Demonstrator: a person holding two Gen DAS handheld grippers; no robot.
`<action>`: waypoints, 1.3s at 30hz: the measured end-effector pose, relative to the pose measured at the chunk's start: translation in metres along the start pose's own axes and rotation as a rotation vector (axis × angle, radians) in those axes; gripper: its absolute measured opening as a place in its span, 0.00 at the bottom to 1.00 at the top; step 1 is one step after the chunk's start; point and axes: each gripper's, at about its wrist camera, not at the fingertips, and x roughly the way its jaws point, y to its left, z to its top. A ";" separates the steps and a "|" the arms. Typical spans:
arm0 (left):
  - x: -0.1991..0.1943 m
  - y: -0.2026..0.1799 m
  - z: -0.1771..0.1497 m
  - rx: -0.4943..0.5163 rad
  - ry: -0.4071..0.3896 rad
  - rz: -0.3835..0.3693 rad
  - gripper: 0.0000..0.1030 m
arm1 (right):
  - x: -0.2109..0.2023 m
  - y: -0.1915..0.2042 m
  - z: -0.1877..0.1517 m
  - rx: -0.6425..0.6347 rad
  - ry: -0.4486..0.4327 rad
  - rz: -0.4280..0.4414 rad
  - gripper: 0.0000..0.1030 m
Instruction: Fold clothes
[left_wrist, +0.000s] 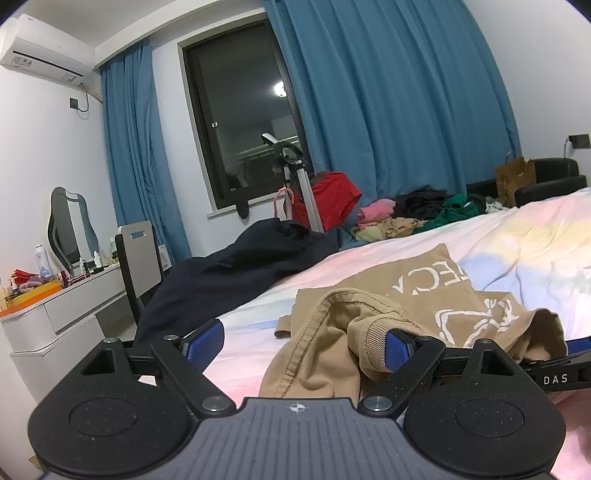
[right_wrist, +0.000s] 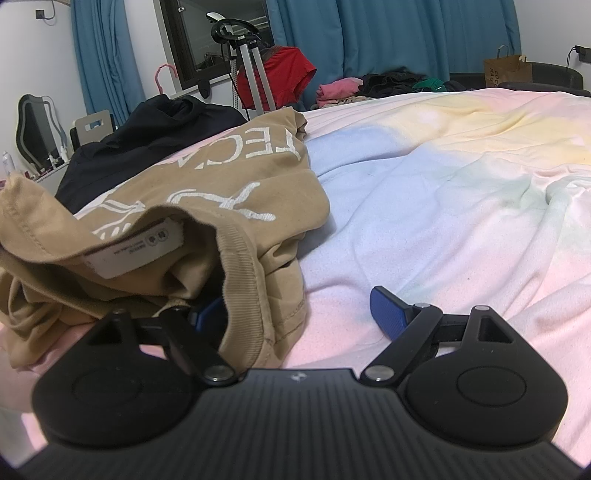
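Here I have both tongs agape over the bed (right_wrist: 461, 192), gripping nothing. The shirt (left_wrist: 369, 325) lies bunched between them: collar fold inside my left tongs (left_wrist: 306, 343), its hem draped over my right tongs' (right_wrist: 295, 314) left finger.

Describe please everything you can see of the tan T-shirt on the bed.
The tan T-shirt looks like soft cotton, with white printed letters and a line drawing. It lies crumpled and unfolded on the pastel bedsheet. Its ribbed collar and white neck label face up. The collar drapes over one blue finger of the right gripper; fabric also bunches against a finger of the left gripper. A dark garment lies behind it.
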 end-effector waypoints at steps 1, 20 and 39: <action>-0.001 0.001 0.000 -0.003 -0.003 -0.001 0.87 | 0.000 -0.001 0.000 0.002 0.000 0.001 0.82; 0.004 0.013 -0.004 -0.072 0.027 0.019 0.87 | 0.013 0.010 0.005 -0.066 0.045 -0.004 1.00; -0.004 0.001 -0.003 -0.011 -0.042 0.100 0.87 | -0.065 0.038 0.023 -0.122 -0.153 -0.350 0.99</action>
